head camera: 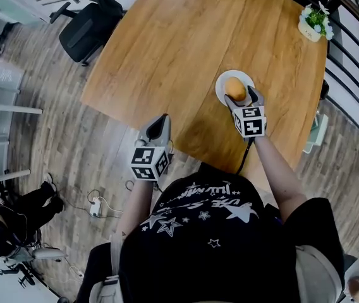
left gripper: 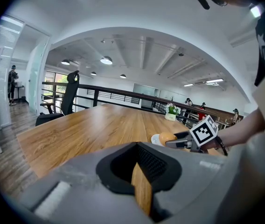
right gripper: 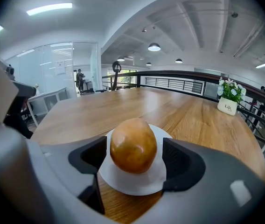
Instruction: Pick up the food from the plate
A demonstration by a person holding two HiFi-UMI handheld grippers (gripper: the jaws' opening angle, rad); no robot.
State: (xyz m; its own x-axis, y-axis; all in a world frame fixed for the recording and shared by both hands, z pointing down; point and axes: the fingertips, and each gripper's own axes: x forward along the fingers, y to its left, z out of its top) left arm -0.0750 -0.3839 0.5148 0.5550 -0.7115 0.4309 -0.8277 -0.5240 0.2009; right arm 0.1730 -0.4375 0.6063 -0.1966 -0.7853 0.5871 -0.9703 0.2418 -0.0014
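A golden-brown round bun [head camera: 235, 88] [right gripper: 133, 146] sits on a small white plate [head camera: 220, 83] [right gripper: 131, 185] near the right side of the wooden table [head camera: 179, 55]. My right gripper [head camera: 240, 96] [right gripper: 133, 157] is open, its dark pads [right gripper: 180, 164] standing on either side of the bun with small gaps, low over the plate. My left gripper [head camera: 160, 123] [left gripper: 141, 183] hovers at the table's near edge, well left of the plate, jaws together with nothing in them. The left gripper view shows the bun [left gripper: 166, 137] and the right gripper [left gripper: 184, 141] from the side.
A white pot of flowers [head camera: 314, 23] [right gripper: 229, 101] stands at the table's far right corner. A black office chair [head camera: 91, 21] is beyond the far left edge. A dark railing [head camera: 356, 49] runs along the right. A person [head camera: 9, 226] sits on the floor at lower left.
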